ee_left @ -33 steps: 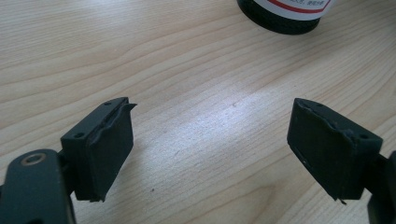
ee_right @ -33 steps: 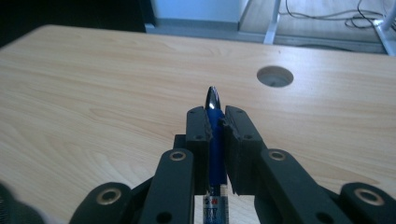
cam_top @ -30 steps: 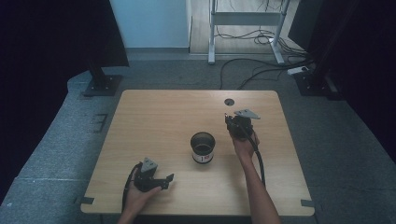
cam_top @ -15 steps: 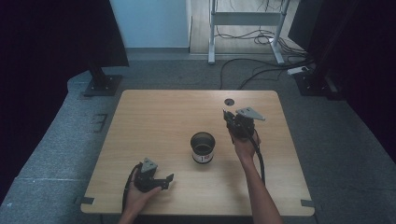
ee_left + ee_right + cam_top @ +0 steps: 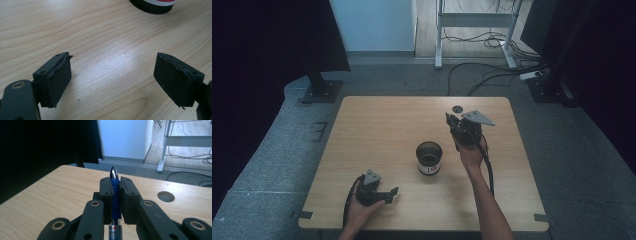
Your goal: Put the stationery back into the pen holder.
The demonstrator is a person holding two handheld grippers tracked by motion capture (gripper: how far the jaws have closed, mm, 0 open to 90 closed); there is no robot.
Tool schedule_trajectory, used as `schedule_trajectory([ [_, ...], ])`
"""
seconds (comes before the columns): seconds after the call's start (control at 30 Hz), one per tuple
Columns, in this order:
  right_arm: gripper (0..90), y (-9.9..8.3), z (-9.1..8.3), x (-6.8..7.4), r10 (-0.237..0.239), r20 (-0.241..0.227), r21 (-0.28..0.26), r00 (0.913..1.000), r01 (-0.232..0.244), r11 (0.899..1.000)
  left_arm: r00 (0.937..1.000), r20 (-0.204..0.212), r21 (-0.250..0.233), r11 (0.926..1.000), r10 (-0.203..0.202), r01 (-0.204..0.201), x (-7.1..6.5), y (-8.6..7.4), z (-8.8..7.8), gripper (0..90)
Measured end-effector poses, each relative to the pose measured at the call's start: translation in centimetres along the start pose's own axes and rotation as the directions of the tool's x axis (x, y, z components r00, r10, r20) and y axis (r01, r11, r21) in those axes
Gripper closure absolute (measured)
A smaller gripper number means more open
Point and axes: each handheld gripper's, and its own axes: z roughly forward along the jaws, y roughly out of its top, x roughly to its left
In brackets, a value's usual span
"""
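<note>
Right gripper (image 5: 455, 124) sits above the wooden table (image 5: 377, 125), behind & right of the black cup (image 5: 429, 157); left gripper (image 5: 389, 194) rests low at the near edge, left of cup, forearms coming up from the bottom. Grey carpet, cables & a metal frame (image 5: 474, 20) beyond.

Left gripper view: pads (image 5: 57, 80) spread wide apart, nothing between, just wood grain, cup base (image 5: 152, 6) beyond.

Right gripper view: jaws clenched on a blue pen (image 5: 115, 195), silver tip pointing away; grommet hole (image 5: 166, 196) to the pen's right.
</note>
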Motion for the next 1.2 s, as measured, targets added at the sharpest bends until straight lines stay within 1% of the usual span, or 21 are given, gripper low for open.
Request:
schedule_trajectory([
  [0.17, 79.2, 0.5, 0.0, 0.8, -0.012, -0.011, -0.011, 0.9999, 0.012, 1.000, 1.0000, 0.006, 0.003, 1.0000, 0.000, 0.000, 0.0, 0.0, 0.1, 15.0],
  [0.47, 79.1, 1.2, 0.5, 2.0, -0.022, -0.035, -0.014, 0.9991, 0.022, 1.000, 1.0000, 0.010, 0.004, 1.0000, -0.001, 0.001, 0.0, 0.0, 0.1, 15.0],
  [0.57, 79.1, 1.4, 0.8, 2.5, -0.026, -0.039, -0.016, 0.9989, 0.026, 1.000, 0.9999, 0.012, 0.005, 1.0000, -0.001, 0.001, 0.0, 0.0, 0.1, 15.0],
  [0.7, 79.1, 1.7, 1.3, 3.1, -0.018, -0.055, -0.017, 0.9983, 0.017, 1.000, 0.9999, 0.010, -0.001, 1.0000, -0.004, 0.004, 0.0, 0.0, 0.0, 15.0],
  [0.83, 79.1, 1.9, 1.7, 3.7, -0.027, -0.062, -0.012, 0.9977, 0.026, 1.000, 0.9999, 0.006, -0.012, 0.9998, -0.014, 0.014, 0.1, 0.0, -0.1, 15.0],
  [0.9, 79.0, 2.0, 1.9, 4.0, -0.027, -0.068, -0.013, 0.9973, 0.027, 1.000, 0.9999, 0.008, -0.010, 0.9998, -0.014, 0.014, 0.2, 0.0, -0.2, 15.1],
  [1.13, 79.0, 2.0, 2.6, 4.5, -0.034, -0.071, -0.005, 0.9969, 0.034, 0.999, 0.9998, 0.014, -0.006, 0.9999, -0.016, 0.016, 0.2, 0.0, -0.1, 15.0],
  [1.2, 79.0, 1.9, 2.9, 4.7, -0.030, -0.077, -0.003, 0.9966, 0.030, 1.000, 0.9998, 0.013, -0.004, 0.9999, -0.014, 0.014, 0.2, 0.0, -0.1, 15.1],
])
